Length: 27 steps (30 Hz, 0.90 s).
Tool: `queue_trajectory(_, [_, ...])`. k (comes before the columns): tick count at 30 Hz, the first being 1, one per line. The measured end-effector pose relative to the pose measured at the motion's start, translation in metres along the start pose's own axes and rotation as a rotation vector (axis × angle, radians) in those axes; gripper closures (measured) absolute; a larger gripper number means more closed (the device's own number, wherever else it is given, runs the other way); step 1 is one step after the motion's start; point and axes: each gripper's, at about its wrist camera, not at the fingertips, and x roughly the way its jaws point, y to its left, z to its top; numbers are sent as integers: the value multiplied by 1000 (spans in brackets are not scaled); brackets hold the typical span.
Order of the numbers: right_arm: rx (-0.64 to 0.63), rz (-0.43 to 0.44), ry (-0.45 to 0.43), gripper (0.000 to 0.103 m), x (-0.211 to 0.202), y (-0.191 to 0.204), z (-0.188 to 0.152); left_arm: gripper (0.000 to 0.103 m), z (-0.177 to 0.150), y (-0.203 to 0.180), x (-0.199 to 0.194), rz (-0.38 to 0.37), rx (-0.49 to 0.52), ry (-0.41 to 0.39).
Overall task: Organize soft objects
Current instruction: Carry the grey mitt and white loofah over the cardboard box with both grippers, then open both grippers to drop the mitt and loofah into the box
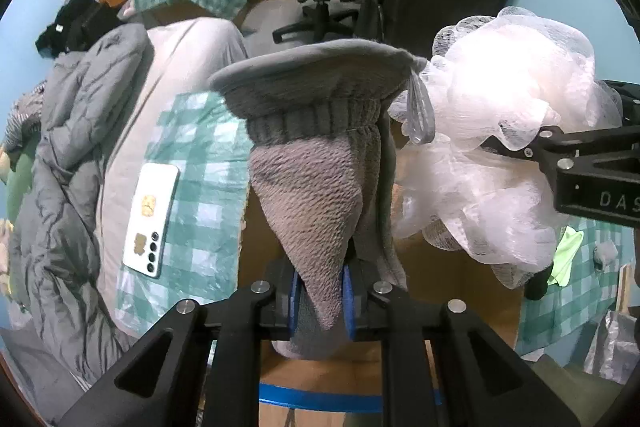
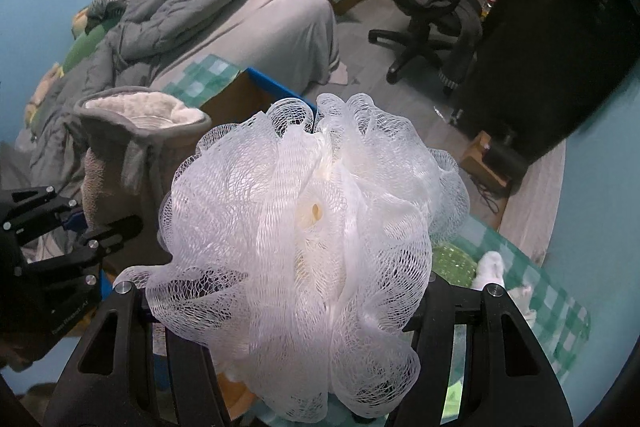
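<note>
Mid-task, the left gripper (image 1: 320, 301) pinched a grey mitt (image 1: 316, 163) and the right gripper (image 2: 280, 347) clasped a white mesh loofah (image 2: 304, 227), both held aloft above a cardboard box (image 2: 236, 95), neither yet put away.

White phone (image 1: 151, 220) on checked cloth (image 1: 200, 187) atop bed (image 2: 280, 11); grey quilt (image 2: 168, 7) bunched alongside; black office chair (image 2: 432, 7) (draped with dark clothing); cardboard box (image 2: 234, 95).

Slipper (image 1: 320, 147) left of loofah (image 1: 500, 155) — phone (image 1: 151, 219) on bed (image 1: 192, 47)
</note>
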Motion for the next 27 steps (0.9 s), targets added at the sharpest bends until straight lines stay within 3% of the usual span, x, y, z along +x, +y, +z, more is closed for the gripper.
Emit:
queue_trajectory(4, [-28, -25, 5, 33, 2, 6, 3, 67, 1, 0, 3, 35, 18, 6])
queue_trajectory(7, [-47, -44, -1, 29, 0, 7, 4, 40, 1, -2, -4, 65, 45, -26])
queue_trajectory(9, [-45, -44, -4, 23, -1, 8, 4, 39, 1, -3, -8, 73, 57, -42])
queue_trajectory(27, [14, -51, -48, 21, -30, 1, 1, 39, 5, -6, -30, 48, 44, -65])
